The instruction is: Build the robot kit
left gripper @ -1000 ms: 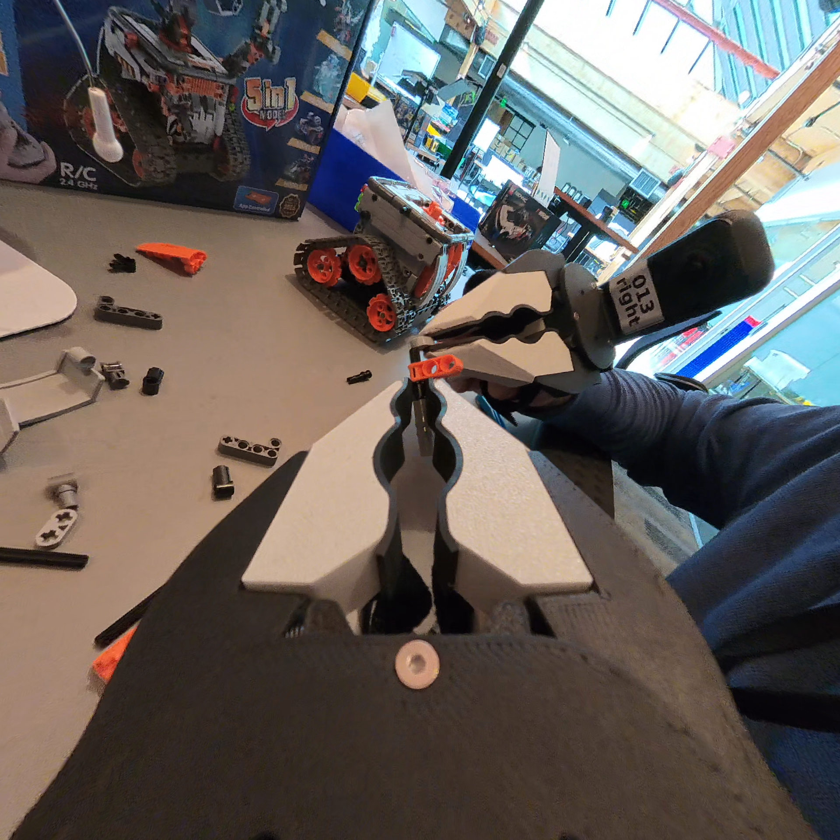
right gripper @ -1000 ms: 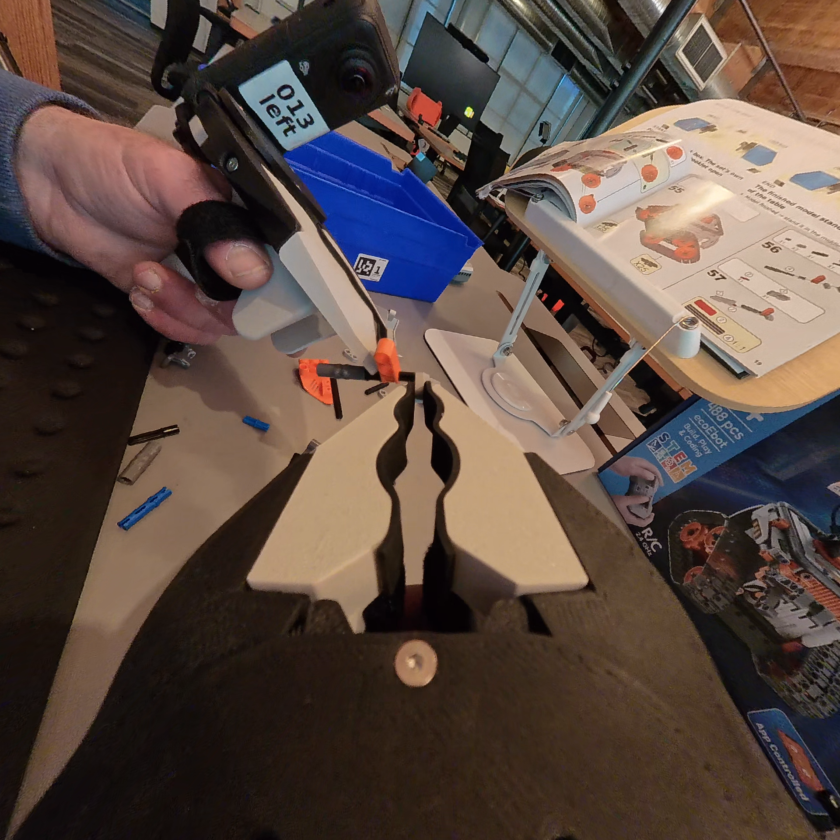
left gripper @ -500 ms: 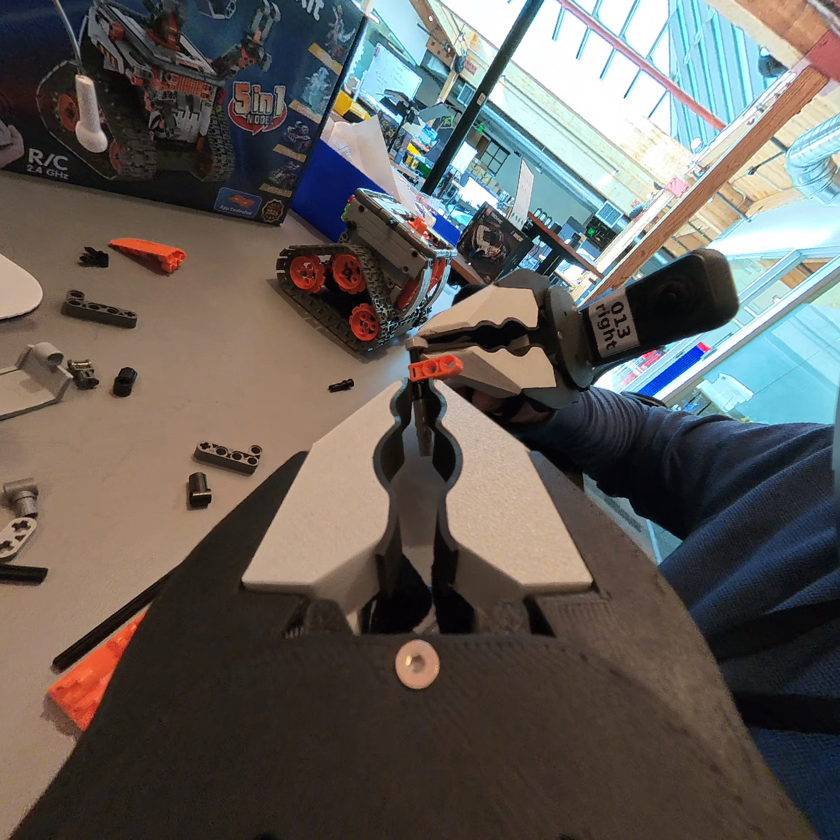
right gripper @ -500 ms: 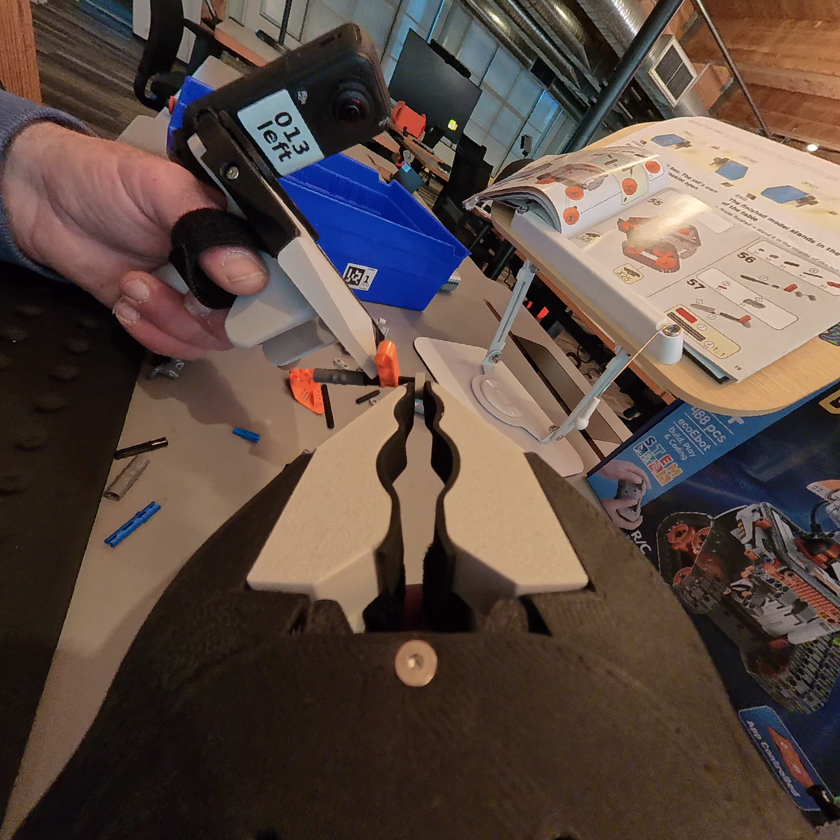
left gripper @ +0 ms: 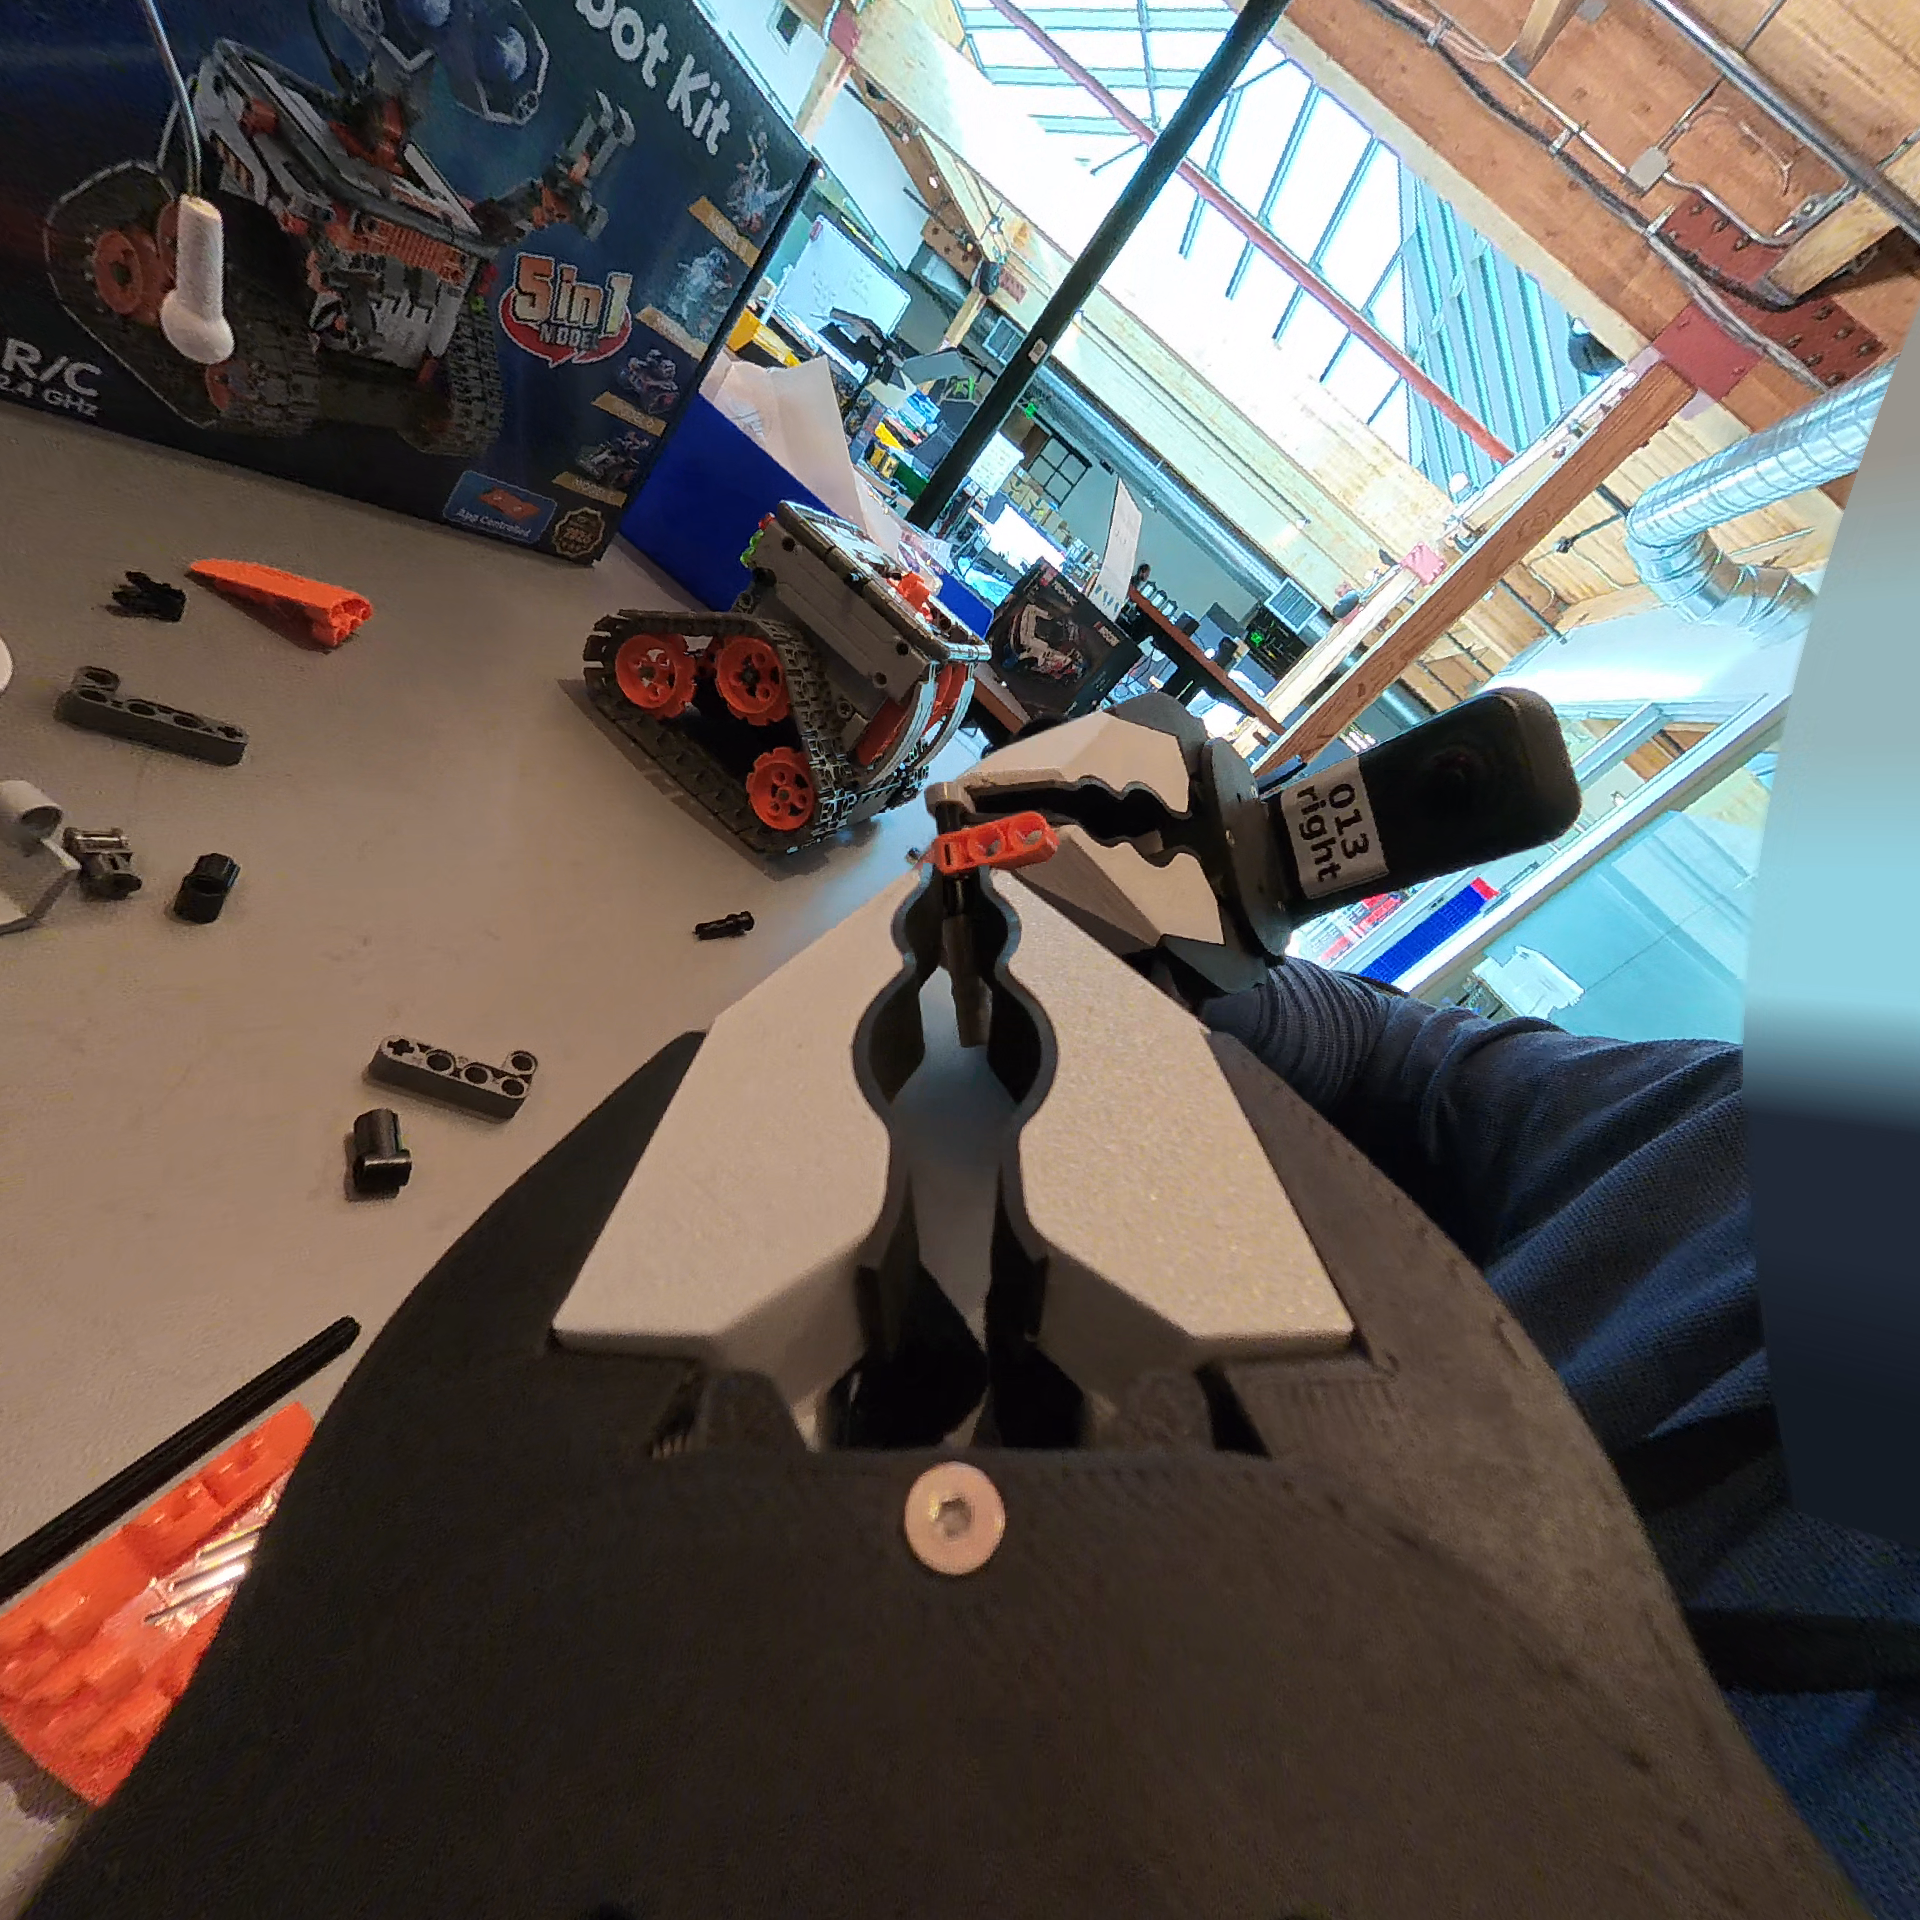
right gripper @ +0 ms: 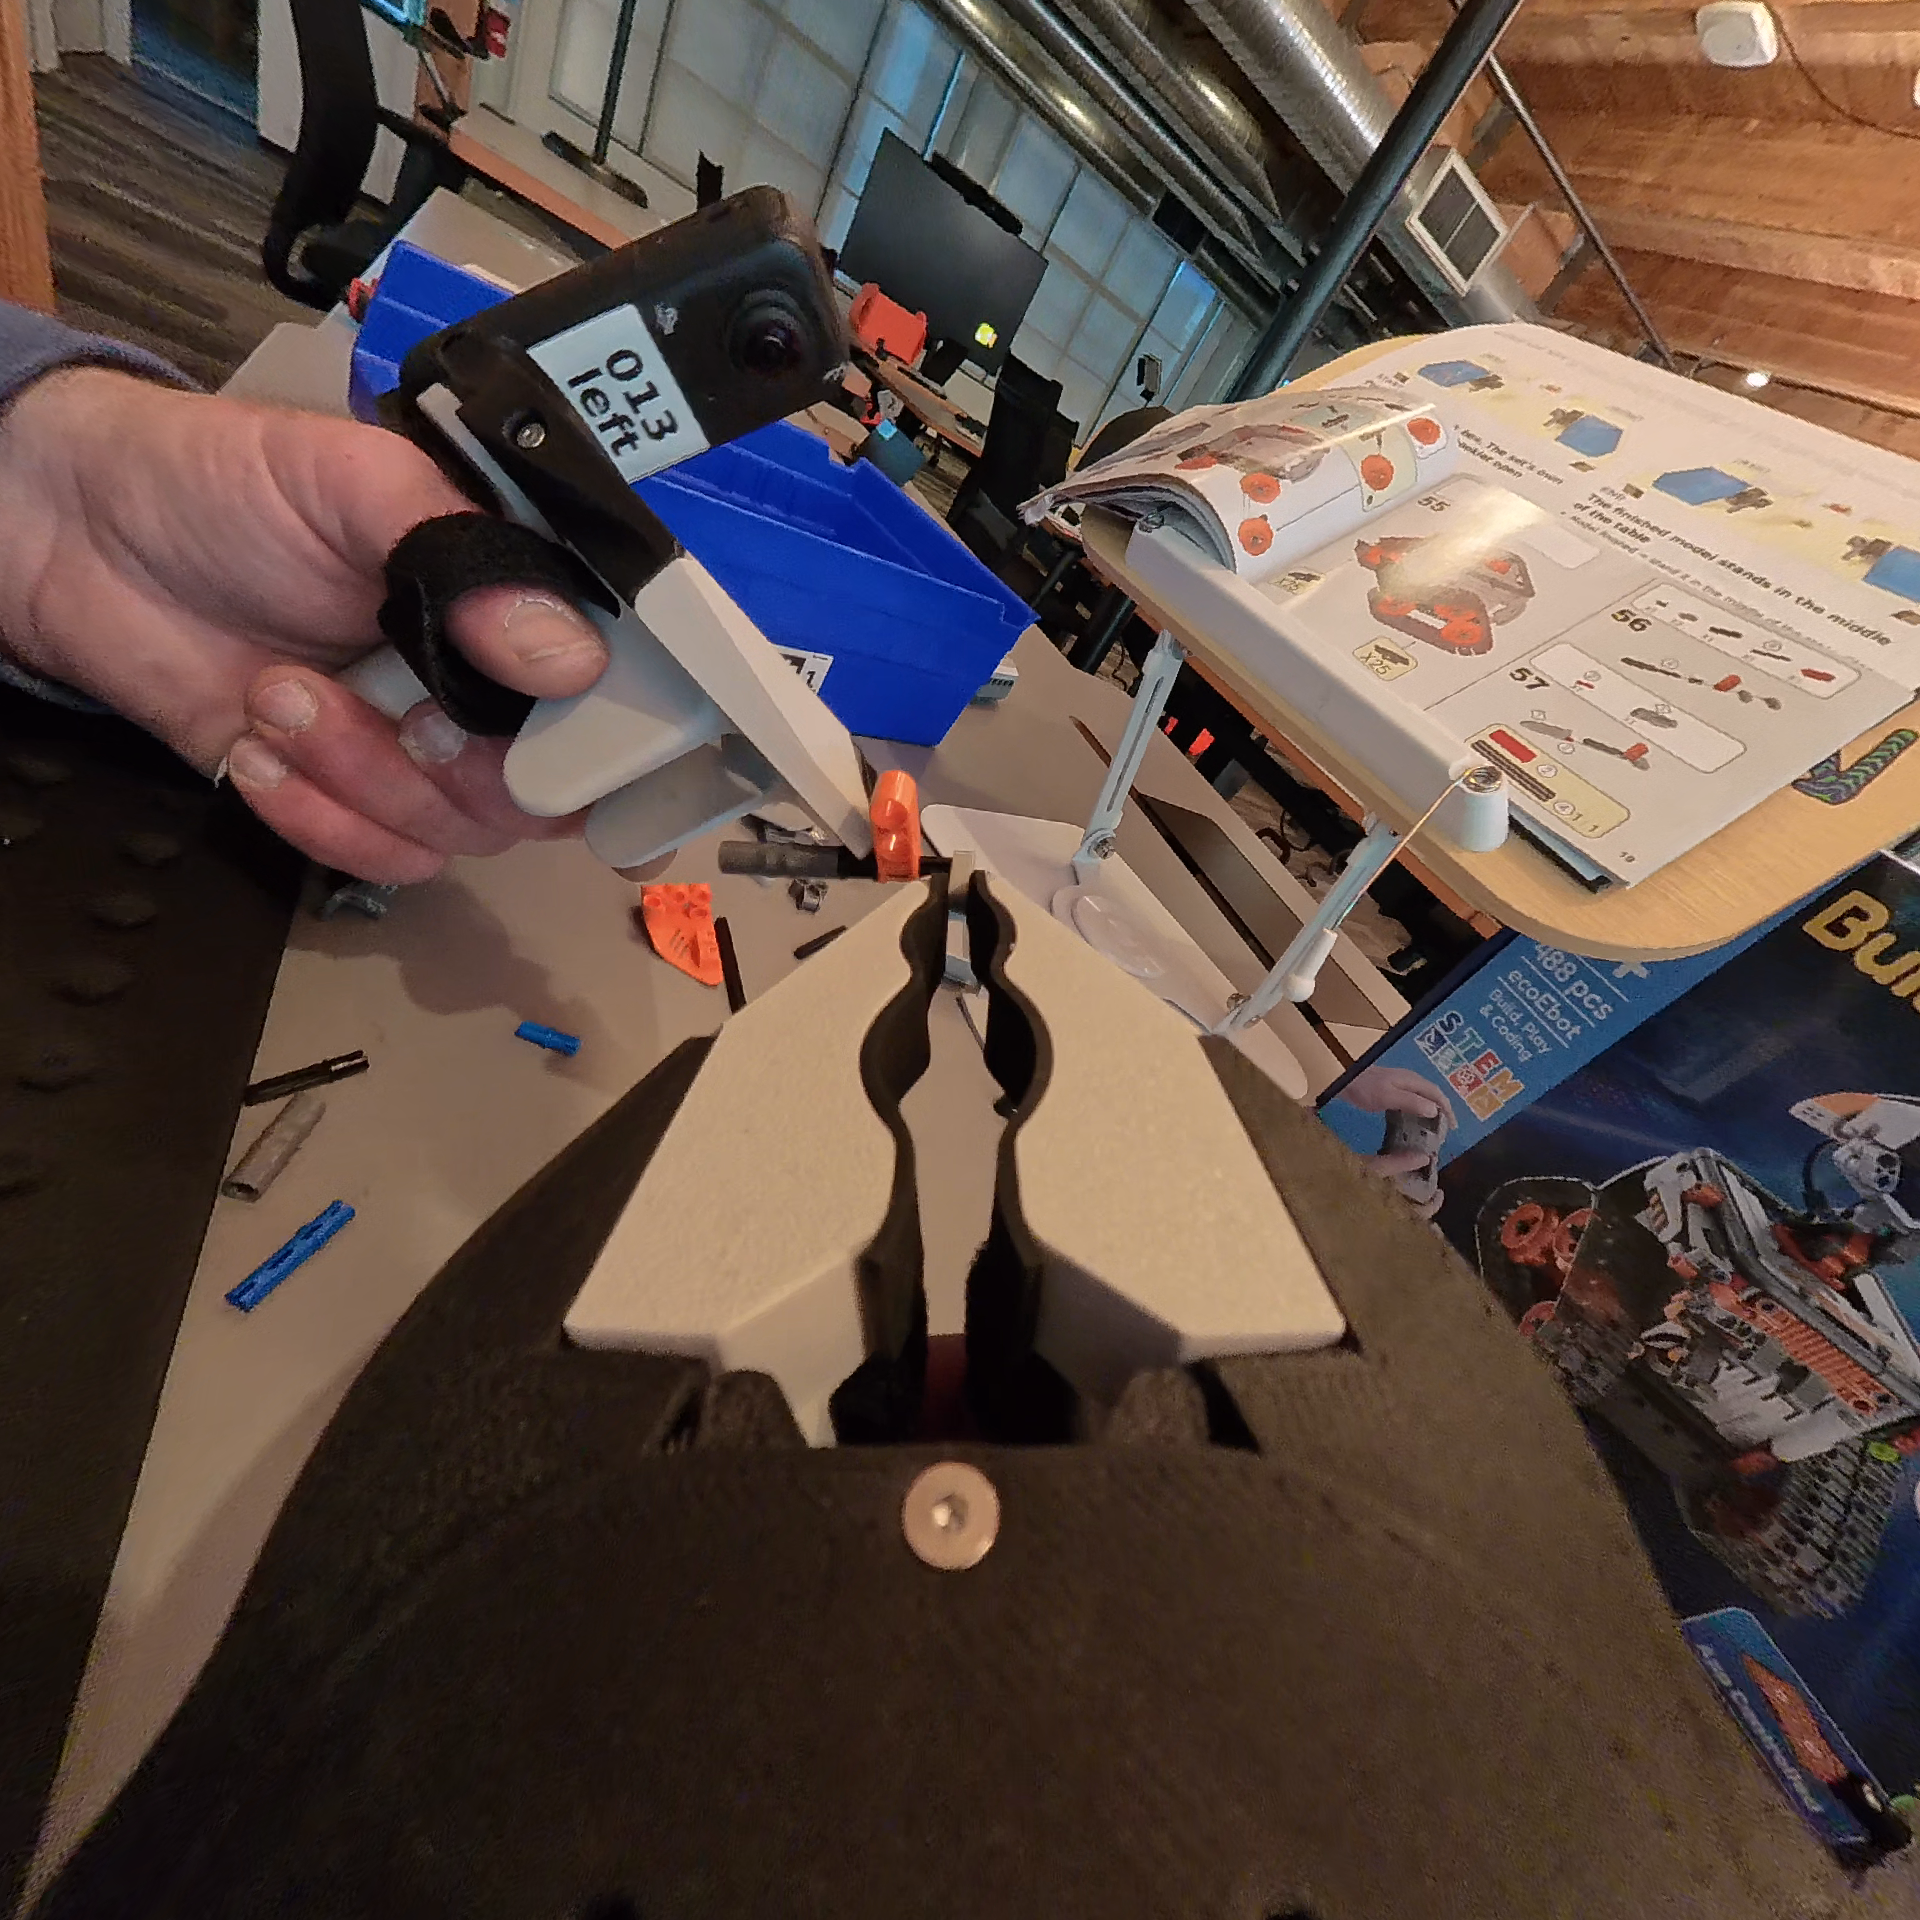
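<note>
- The left gripper is seen with its jaws clenched on a dark grey axle, which is held lengthwise between the tips above the counter.
- An orange connector with holes is seated on the far end of that axle, just beyond the left tips.
- The right gripper is seen with its jaws clenched on a small light grey piece, pinched at the tips.
- The two grippers are brought tip to tip; in the right wrist view the grey piece is seen just beside the orange connector, and whether they touch cannot be told.
- In that view the left gripper is held by a hand, with a black strap around one finger.
- A tracked model with orange wheels is standing on the counter behind the grippers, in front of a dark blue kit box.
- Loose parts are scattered on the counter to the left: an orange wedge, a grey beam, an L-shaped grey beam and black connectors beside it.
- An orange plate and a black rod are seen at the lower left edge.
- In the right wrist view a blue bin is placed behind the left gripper, and an open instruction booklet is propped on a white stand.
- Small blue pins and a grey tube are lying on the counter at the left.
</note>
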Demonstrator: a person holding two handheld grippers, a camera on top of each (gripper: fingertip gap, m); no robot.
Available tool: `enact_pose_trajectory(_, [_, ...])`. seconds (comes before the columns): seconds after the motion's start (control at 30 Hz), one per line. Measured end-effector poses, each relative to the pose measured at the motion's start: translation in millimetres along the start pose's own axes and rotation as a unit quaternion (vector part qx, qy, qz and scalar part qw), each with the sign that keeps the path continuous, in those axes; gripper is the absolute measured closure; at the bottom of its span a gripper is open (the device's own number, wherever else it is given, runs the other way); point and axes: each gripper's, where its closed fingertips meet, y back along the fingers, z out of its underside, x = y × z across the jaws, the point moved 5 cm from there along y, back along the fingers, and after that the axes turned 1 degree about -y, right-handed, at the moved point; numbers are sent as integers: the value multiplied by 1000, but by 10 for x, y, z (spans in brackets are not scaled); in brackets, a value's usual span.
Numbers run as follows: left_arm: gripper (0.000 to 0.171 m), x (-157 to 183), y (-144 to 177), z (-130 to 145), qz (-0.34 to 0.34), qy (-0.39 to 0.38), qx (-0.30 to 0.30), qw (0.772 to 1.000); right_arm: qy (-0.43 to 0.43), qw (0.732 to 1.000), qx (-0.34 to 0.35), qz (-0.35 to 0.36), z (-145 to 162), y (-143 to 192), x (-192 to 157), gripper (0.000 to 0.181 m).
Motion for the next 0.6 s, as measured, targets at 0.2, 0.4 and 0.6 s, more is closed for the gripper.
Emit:
enact_pose_trajectory(0.2, [167,13,3,-5,4,1,7,1000,5,1000,5,5,-26,-5,-5,180])
enact_pose_trajectory(0.4, [168,26,-12,18,12,-1,-5,1000,21,1000,3,-20,-27,29,-1,180])
enact_pose_trajectory(0.6, [168,55,-29,57,20,-13,-21,999,-15,996,10,-82,-9,94,19,180])
